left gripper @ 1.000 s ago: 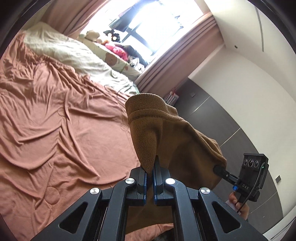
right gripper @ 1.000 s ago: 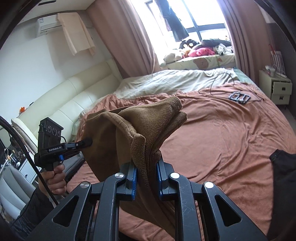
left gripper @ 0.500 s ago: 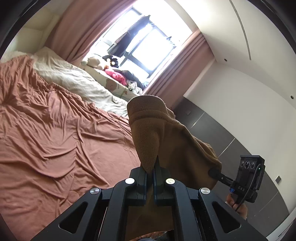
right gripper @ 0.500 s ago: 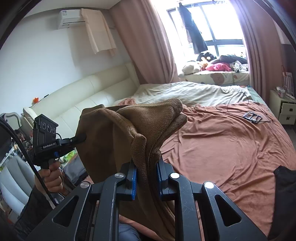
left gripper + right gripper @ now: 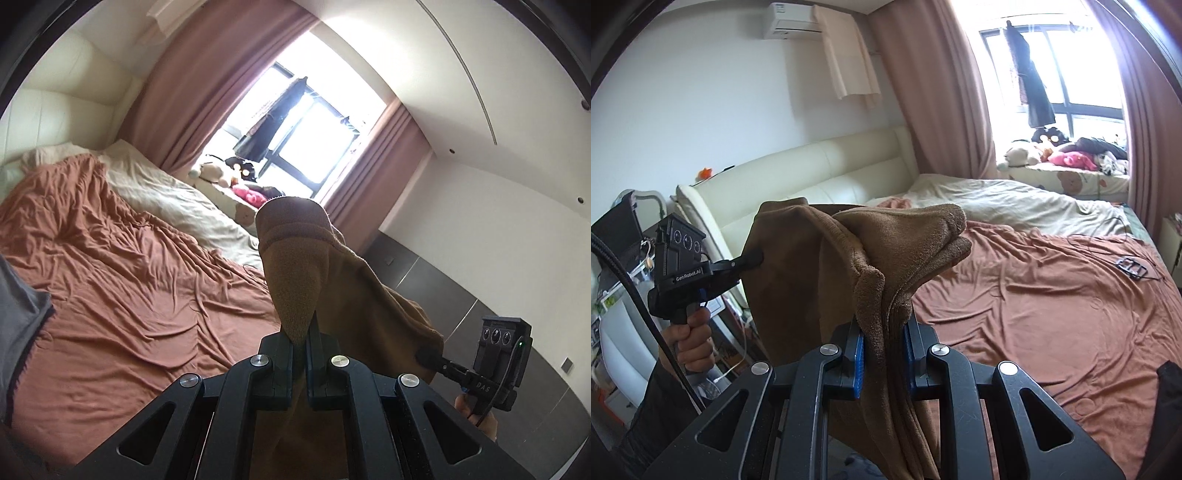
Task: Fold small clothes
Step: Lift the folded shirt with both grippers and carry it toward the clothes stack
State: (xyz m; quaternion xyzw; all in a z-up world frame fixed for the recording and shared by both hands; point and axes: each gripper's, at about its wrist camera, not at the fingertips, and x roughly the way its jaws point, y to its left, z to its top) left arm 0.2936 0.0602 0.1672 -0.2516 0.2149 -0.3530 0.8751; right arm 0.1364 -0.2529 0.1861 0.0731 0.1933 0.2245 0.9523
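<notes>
The bed fills most of the room, its rust-brown sheet rumpled and a cream quilt bunched at the far end under the window. A dark garment lies at the near right edge of the bed, and a grey one sits at the near left in the left wrist view.

Held up in the air on the near side of the bed is the piece being folded, a brown fleece garment. It hangs between the two tools like a slack banner. The left gripper is clamped on one edge of it, a point of cloth sticking up between the fingers. The right gripper is pinched on a thick bunch of the opposite edge, several layers squeezed together.

To my eye the step in hand is spreading the garment before it goes down on the sheet. Doing it well probably means drawing the two tools apart until the top edge runs taut and level, then lowering the hanging end onto bare sheet first, clear of the dark garment. The bunched hold on the right looks likely to leave a crease unless it is smoothed.
</notes>
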